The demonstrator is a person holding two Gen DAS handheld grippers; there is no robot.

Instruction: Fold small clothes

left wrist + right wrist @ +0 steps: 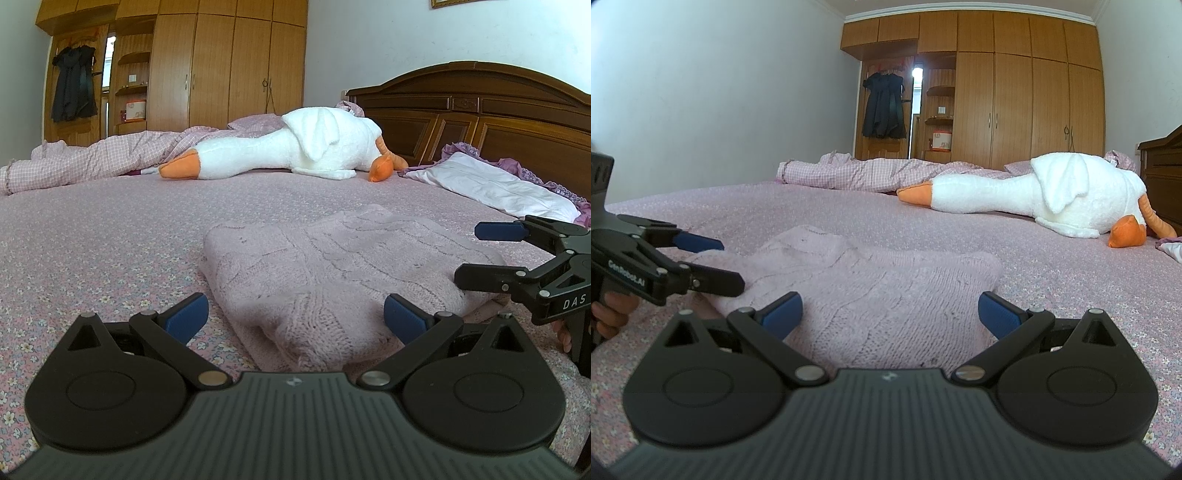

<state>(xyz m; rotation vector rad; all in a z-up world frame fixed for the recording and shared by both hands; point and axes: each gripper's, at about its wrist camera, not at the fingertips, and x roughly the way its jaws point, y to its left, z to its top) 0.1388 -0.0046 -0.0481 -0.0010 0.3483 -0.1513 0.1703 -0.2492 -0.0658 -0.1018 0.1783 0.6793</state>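
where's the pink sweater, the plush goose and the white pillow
pink sweater [332,258], left wrist view, middle of the knit
plush goose [1082,199], right wrist view, white body
white pillow [491,184], left wrist view, centre

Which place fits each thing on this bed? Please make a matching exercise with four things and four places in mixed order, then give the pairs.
Things:
1. pink knitted garment
2. white goose toy
3. white pillow
4. checked quilt

Places:
A. bunched along the far side of the bed, toward the wardrobe
B. beside the dark headboard
C. lying folded directly ahead of both open tools
D. stretched out across the far middle of the bed

Pairs: 1-C, 2-D, 3-B, 4-A
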